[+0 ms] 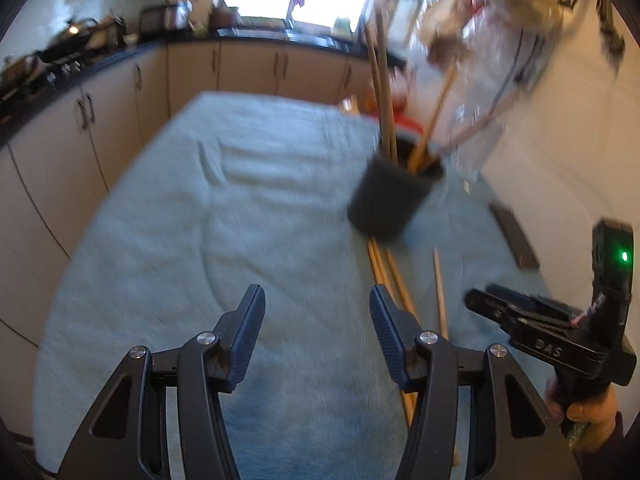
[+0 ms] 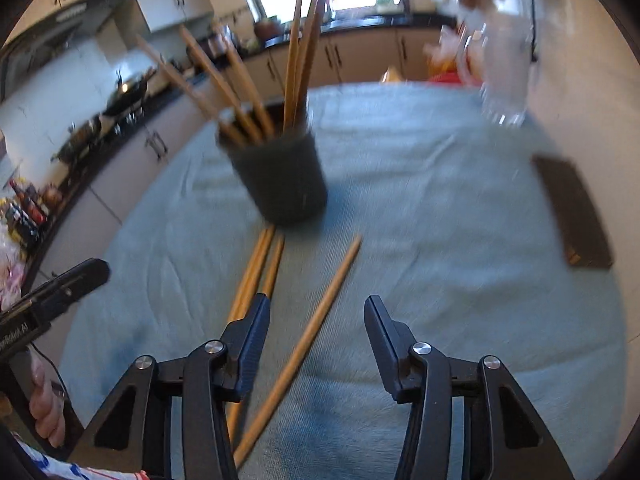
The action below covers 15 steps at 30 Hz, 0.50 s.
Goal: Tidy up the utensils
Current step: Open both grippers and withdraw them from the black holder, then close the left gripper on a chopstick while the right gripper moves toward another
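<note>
A: Right gripper [image 2: 316, 340] hangs released, empty, over one loose chopstick [image 2: 308, 344]; left gripper [image 1: 316, 332] likewise holds nothing.

B: Pickup step, probably. Next: pinch that stick, then drop it into the dark holder [image 2: 280, 176] beyond.

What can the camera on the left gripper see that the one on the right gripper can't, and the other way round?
Only the left wrist view shows the right gripper from the side, with a green light on its body.

Only the right wrist view shows the left gripper from the side, bottles and jars at the far left edge, and a loose chopstick running between the right gripper's open fingers.

Both show the dark cup holding upright chopsticks, more chopsticks lying on the teal cloth, a dark flat object, and the kitchen counter.
</note>
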Each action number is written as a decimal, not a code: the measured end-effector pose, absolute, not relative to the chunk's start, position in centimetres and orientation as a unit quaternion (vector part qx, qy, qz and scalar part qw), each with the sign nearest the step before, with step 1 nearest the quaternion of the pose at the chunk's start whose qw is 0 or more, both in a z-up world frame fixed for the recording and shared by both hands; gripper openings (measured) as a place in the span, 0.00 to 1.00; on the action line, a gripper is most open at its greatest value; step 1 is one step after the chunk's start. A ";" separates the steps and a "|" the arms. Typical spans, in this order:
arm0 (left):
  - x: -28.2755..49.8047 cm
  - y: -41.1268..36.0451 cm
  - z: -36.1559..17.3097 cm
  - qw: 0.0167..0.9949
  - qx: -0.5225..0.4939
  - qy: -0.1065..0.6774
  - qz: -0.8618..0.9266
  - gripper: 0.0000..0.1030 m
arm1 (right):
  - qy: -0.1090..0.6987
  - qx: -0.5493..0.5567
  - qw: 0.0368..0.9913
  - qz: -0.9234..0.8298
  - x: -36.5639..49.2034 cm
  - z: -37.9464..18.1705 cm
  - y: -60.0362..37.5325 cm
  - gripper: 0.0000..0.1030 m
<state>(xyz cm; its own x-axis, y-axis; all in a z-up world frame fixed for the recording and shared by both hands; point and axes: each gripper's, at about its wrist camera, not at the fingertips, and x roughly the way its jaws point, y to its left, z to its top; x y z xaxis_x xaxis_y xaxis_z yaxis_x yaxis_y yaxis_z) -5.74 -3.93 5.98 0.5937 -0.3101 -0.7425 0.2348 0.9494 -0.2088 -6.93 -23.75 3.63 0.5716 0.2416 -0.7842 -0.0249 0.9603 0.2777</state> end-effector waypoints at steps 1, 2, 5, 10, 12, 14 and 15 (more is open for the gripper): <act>-5.7 -4.4 5.2 0.887 -0.039 0.433 -0.157 0.52 | 0.463 0.116 0.876 0.075 -6.7 2.9 -23.5 0.51; -5.6 -4.9 4.6 0.882 -0.032 0.440 -0.162 0.52 | 0.470 0.109 0.873 0.075 -6.5 2.2 -23.2 0.51; -5.7 -6.3 3.3 0.874 -0.021 0.455 -0.172 0.51 | 0.482 0.081 0.870 0.065 -5.8 1.1 -22.4 0.51; -5.4 -8.1 2.3 0.865 -0.010 0.465 -0.188 0.52 | 0.495 0.014 0.868 0.024 -5.5 0.9 -22.3 0.48; -5.3 -8.9 1.9 0.862 -0.003 0.467 -0.198 0.51 | 0.497 0.014 0.868 0.015 -5.9 0.9 -23.4 0.48; -5.1 -9.9 1.6 0.859 0.006 0.468 -0.209 0.50 | 0.494 0.023 0.869 0.008 -6.4 0.8 -24.7 0.48; -5.1 -10.3 1.4 0.858 0.014 0.468 -0.212 0.45 | 0.493 0.025 0.869 0.008 -6.3 0.9 -24.8 0.48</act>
